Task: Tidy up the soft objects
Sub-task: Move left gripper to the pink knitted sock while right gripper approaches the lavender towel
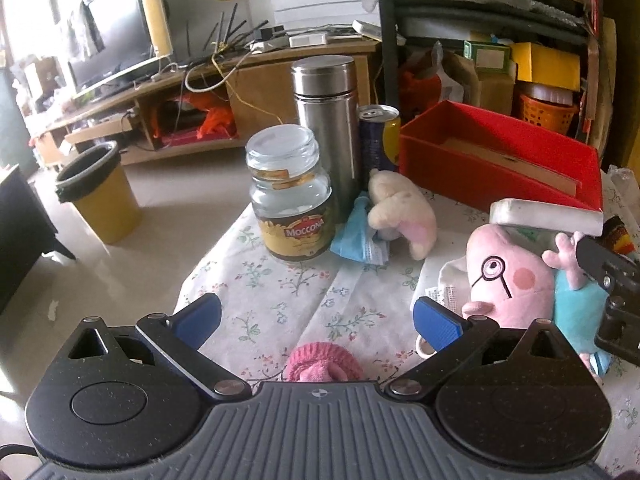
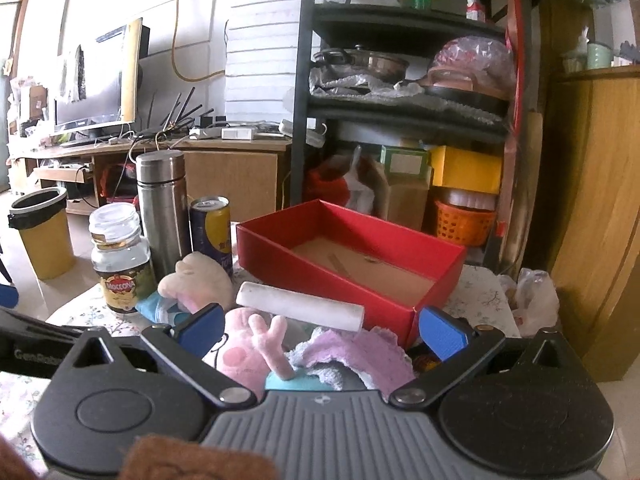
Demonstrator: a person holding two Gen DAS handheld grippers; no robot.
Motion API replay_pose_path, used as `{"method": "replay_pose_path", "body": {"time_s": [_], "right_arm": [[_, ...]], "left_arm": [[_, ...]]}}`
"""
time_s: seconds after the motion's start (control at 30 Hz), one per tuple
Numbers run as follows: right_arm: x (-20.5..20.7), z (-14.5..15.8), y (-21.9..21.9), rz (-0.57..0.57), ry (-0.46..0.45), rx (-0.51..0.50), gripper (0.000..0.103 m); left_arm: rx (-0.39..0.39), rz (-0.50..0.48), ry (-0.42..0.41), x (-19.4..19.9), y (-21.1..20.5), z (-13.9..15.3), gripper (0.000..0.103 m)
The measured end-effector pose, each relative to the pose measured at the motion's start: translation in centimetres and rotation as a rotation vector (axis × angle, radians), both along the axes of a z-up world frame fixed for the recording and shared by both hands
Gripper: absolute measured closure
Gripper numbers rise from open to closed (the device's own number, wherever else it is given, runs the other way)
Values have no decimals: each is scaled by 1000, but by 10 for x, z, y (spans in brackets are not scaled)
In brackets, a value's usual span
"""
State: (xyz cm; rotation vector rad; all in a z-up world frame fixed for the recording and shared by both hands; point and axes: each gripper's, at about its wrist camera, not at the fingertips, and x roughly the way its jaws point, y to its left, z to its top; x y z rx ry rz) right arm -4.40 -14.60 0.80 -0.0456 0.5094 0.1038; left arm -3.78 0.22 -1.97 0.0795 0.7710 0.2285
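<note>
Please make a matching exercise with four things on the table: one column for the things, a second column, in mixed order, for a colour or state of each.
Things:
1. cardboard box
2. Moccona jar
3. flask
4. left tool

Colour or state:
A. open, holding nothing
B. clear glass, no lid
C. red, nothing soft inside
D. steel, cap closed

Pairs: 1-C, 2-B, 3-D, 4-A
</note>
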Motion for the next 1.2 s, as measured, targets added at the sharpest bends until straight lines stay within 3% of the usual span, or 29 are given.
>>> {"method": "replay_pose_path", "body": {"time_s": [1.2], "right_arm": [[1, -6, -3, -9, 26, 12, 24]], "left_arm": [[1, -27, 28, 2, -5, -1, 5]]}}
